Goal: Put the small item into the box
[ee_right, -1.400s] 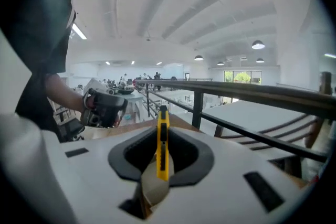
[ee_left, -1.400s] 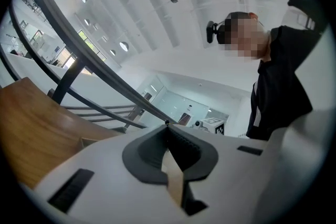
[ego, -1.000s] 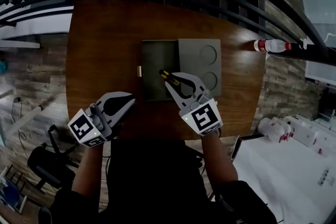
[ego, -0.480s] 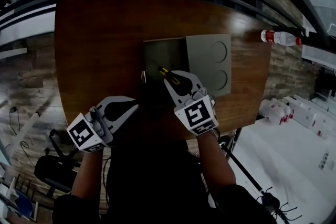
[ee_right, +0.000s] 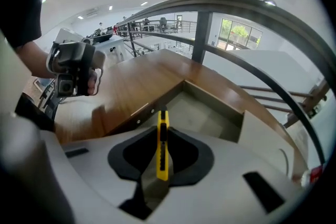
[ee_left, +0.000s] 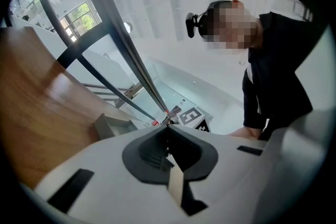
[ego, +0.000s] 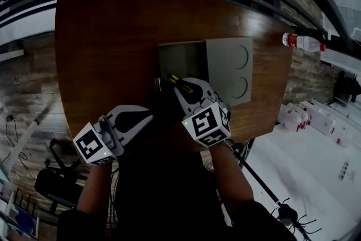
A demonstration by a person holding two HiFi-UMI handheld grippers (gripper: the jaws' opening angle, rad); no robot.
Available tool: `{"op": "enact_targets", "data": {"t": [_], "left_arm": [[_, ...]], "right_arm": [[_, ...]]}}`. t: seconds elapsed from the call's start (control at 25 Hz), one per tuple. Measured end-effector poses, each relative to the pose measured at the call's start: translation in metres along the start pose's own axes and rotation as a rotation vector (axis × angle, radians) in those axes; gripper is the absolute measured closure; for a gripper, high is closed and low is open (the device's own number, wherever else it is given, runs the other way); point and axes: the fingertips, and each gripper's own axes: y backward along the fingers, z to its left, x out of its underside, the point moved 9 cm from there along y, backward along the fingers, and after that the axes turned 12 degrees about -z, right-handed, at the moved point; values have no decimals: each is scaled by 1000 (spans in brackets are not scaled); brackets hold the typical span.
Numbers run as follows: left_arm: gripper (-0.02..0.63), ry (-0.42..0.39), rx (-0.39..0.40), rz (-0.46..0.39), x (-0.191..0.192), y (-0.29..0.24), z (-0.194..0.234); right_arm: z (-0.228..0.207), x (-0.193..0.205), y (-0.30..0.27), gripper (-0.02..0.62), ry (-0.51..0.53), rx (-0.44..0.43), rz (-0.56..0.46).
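Lengthwise, right gripper (ee_right: 161,114) clamps utility knife (ee_right: 163,147).

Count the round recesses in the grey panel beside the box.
2. Both in the panel right of the box: far recess, near recess. The right gripper covers the panel's near corner.

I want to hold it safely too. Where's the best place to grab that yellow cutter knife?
The yellow utility knife is long and thin, so pinch its two flat sides around the middle, coming from its back end. The right gripper holds it that way, with the tip pointing away toward the open box.
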Motion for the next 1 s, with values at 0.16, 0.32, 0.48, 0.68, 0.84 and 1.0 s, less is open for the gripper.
{"op": "enact_targets", "data": {"t": [0.16, 0.32, 0.48, 0.68, 0.84, 1.0], "left_arm": [[591, 25, 20, -12, 3, 0, -2], [591, 34, 14, -20, 7, 2, 1], [591, 32, 20, -31, 8, 3, 3], [591, 32, 33, 8, 11, 5, 2], [591, 35, 53, 56, 17, 8, -1], [591, 44, 64, 56, 17, 10, -1]], "right_arm": [[1, 1, -6, 525, -17, -5, 26], [2, 3, -12, 525, -12, -8, 58], [4, 5, -18, 525, -16, -16, 80], [4, 7, -24, 525, -36, -21, 96], [2, 8, -26, 525, -50, -19, 108], [3, 9, -28, 525, -60, -17, 112]]}}
